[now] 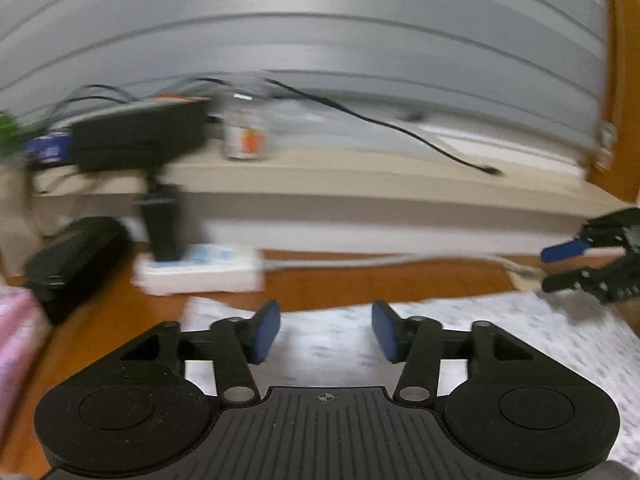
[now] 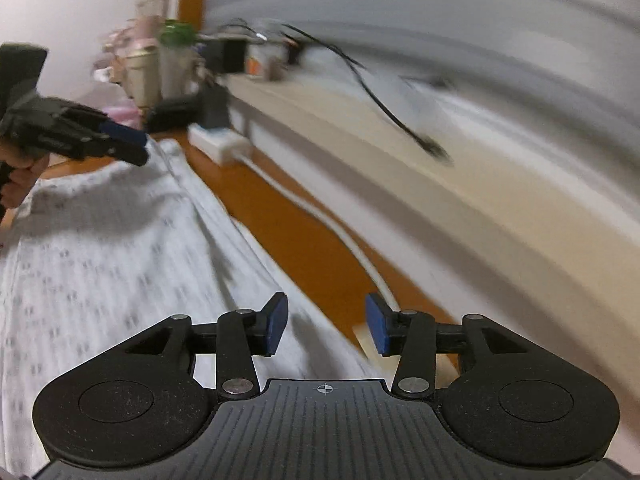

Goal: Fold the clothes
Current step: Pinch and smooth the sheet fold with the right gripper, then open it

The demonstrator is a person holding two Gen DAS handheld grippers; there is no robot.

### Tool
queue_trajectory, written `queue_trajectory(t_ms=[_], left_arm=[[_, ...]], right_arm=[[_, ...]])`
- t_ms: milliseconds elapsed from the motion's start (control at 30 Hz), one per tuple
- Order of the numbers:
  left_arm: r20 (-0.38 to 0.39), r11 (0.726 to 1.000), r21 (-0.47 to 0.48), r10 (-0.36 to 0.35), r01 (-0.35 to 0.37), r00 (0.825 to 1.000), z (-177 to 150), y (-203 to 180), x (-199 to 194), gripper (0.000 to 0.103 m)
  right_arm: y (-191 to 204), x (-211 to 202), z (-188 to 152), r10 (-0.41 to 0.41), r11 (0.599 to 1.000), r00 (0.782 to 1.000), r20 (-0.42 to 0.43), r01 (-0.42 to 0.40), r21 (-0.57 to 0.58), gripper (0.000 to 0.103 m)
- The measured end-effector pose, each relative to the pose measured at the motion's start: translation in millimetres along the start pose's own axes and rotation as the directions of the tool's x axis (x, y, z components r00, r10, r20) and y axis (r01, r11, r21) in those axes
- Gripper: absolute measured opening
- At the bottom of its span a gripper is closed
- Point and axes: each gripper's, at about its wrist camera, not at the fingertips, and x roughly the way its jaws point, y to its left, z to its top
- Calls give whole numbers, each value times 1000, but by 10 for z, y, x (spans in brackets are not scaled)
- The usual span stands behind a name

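Observation:
A white garment with a small grey pattern [image 1: 332, 344] lies spread on the wooden floor [image 1: 360, 280]. My left gripper [image 1: 326, 332] hovers over its far edge, open, with nothing between the blue pads. In the right wrist view the same garment [image 2: 100, 248] fills the left side. My right gripper [image 2: 326, 324] is open over its right edge, where cloth meets floor, and holds nothing. Each gripper shows in the other's view: the right gripper [image 1: 554, 269] at the far right, the left gripper [image 2: 138, 146] at the upper left, held by a hand [image 2: 20, 176]. Both views are blurred.
A low beige ledge [image 1: 360, 176] runs along the grey wall, with a black cable [image 1: 400, 128], a black device [image 1: 136, 140] and a jar [image 1: 244, 136] on it. A white power strip [image 1: 200, 272] and its cord lie on the floor. Pink cloth [image 1: 16, 332] sits at the left.

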Motion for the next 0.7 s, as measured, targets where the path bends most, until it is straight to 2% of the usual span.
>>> queue_trajectory(t_ms=[167, 367, 400, 467, 500, 567, 633, 700], left_arm=[[-39, 995, 56, -83, 85, 996, -84, -318, 216, 61], [-93, 992, 83, -89, 97, 992, -244, -388, 340, 62], [-97, 992, 81, -90, 98, 991, -259, -376, 355, 62], [-104, 992, 77, -95, 103, 990, -281, -350, 379, 62], [-106, 992, 75, -96, 104, 990, -291, -340, 381, 62], [-113, 992, 69, -94, 103, 989, -298, -332, 376, 62], [-114, 993, 69, -93, 101, 989, -304, -333, 366, 62], [-118, 993, 66, -86, 95, 989, -300, -331, 372, 62]], right_arm=[[-243, -141, -238, 48, 996, 999, -26, -46, 77, 44], [-279, -113, -326, 69, 995, 997, -20, -67, 70, 42], [-282, -100, -324, 71, 995, 997, -15, -70, 64, 38], [-298, -52, -305, 69, 996, 998, -9, -68, 62, 10], [-308, -38, -303, 70, 996, 998, -7, -69, 64, 1], [-293, -86, -314, -4, 999, 1000, 26, 3, 37, 2], [-337, -140, -311, -4, 998, 999, 39, 2, 57, 2], [-351, -148, -311, -57, 997, 998, 38, 55, 62, 1]])
